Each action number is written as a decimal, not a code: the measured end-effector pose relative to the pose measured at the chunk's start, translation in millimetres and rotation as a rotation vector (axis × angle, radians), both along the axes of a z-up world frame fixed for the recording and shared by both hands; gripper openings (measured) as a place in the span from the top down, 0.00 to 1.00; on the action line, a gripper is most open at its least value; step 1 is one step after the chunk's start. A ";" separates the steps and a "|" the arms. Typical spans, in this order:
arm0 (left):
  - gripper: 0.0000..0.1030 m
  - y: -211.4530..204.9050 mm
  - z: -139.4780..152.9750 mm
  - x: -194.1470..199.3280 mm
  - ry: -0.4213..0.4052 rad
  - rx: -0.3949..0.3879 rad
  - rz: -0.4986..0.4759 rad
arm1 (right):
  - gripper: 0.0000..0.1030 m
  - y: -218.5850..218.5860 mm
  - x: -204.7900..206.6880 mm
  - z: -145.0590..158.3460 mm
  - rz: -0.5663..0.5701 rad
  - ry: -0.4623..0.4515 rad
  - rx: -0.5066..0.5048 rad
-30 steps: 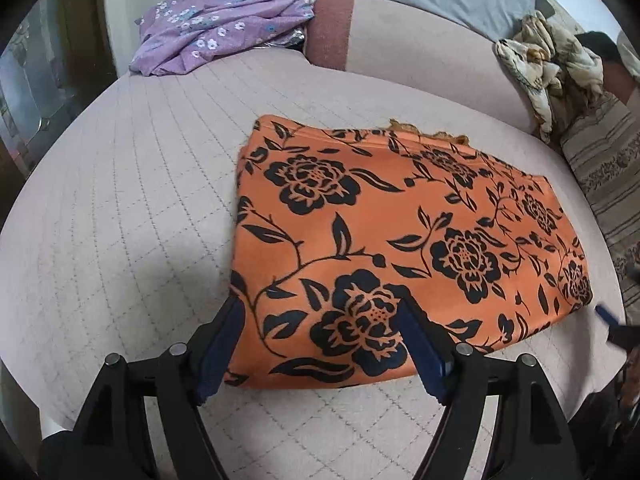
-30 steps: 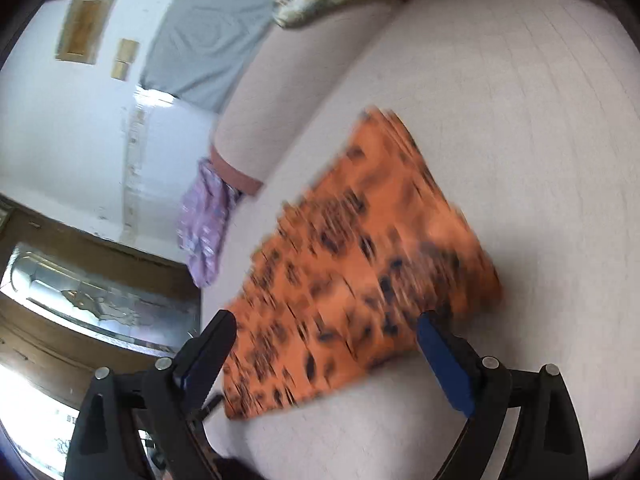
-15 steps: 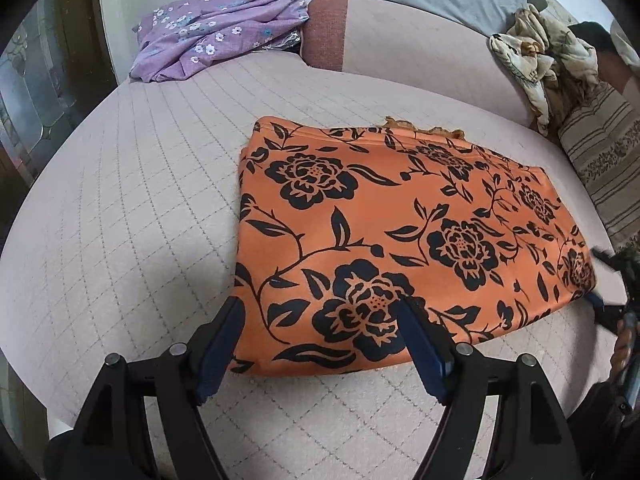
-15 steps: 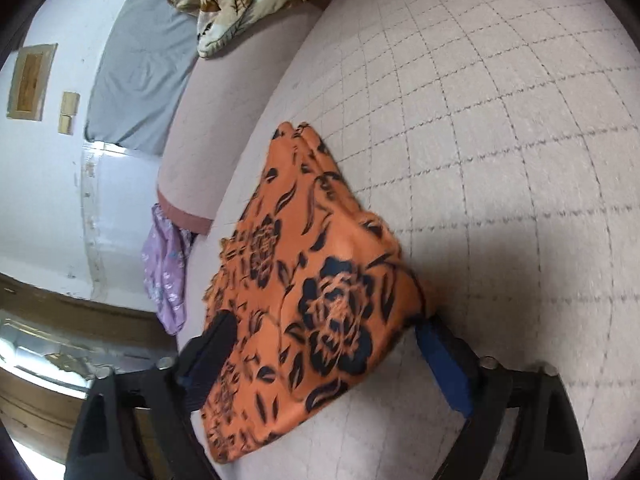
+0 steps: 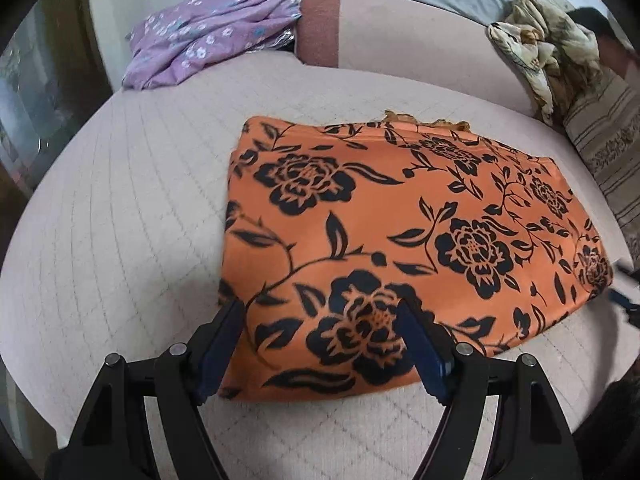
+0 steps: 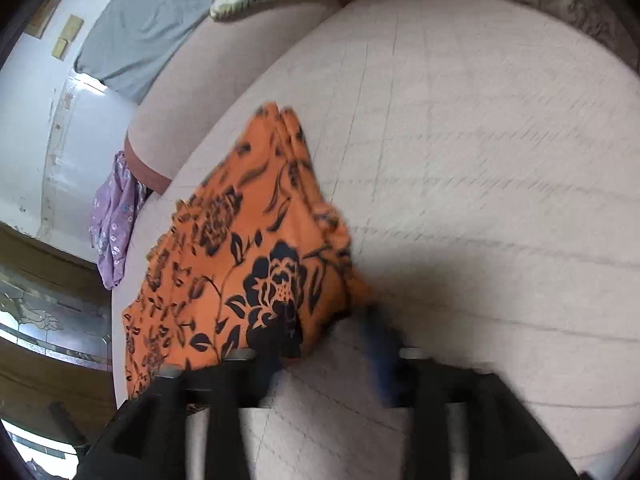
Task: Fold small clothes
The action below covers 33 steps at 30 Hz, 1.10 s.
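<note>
1. Left wrist view: the left gripper (image 5: 320, 344) stays spread wide, straddling the near edge of the folded orange floral garment (image 5: 400, 220) lying flat on the quilted sofa seat (image 5: 120, 220).
2. Right wrist view: the right gripper (image 6: 328, 344), blurred, has narrowed around the garment's corner since a moment ago; whether it pinches, I cannot tell. Another fold looks imminent.

Bare quilted cushion (image 5: 120, 208) lies open to my left of the orange cloth (image 5: 400, 216); purple garment (image 5: 208, 32) and backrest (image 5: 420, 40) block the far side, striped pillow (image 5: 600, 136) crowds the right.
</note>
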<state>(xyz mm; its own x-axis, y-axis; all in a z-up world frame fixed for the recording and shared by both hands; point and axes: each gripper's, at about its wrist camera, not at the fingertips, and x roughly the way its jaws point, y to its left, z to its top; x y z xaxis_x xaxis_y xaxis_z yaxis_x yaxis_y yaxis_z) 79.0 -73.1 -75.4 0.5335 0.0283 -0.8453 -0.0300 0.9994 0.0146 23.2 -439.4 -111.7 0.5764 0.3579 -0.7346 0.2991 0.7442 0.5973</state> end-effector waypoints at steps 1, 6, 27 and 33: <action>0.24 -2.3 -2.0 2.9 0.002 0.000 -0.004 | 0.19 -7.7 -3.3 10.4 -0.020 -0.034 -0.011; 0.22 -15.5 -24.0 15.3 0.034 0.044 -0.017 | 0.19 -27.2 40.0 37.3 0.039 -0.130 0.046; 0.16 -17.3 -28.1 17.8 0.039 0.076 -0.045 | 0.35 26.7 152.7 46.2 0.101 -0.109 -0.220; 0.16 -17.1 -26.8 13.6 0.049 0.073 -0.041 | 0.25 56.6 109.6 38.6 0.271 -0.133 0.030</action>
<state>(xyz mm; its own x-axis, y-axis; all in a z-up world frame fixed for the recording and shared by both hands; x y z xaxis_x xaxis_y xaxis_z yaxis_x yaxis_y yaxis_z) 92.7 -90.1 -102.2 0.4938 0.0697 -0.8668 0.0135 0.9960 0.0878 132.8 -382.8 -73.0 0.5472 0.5324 -0.6459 0.0096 0.7676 0.6408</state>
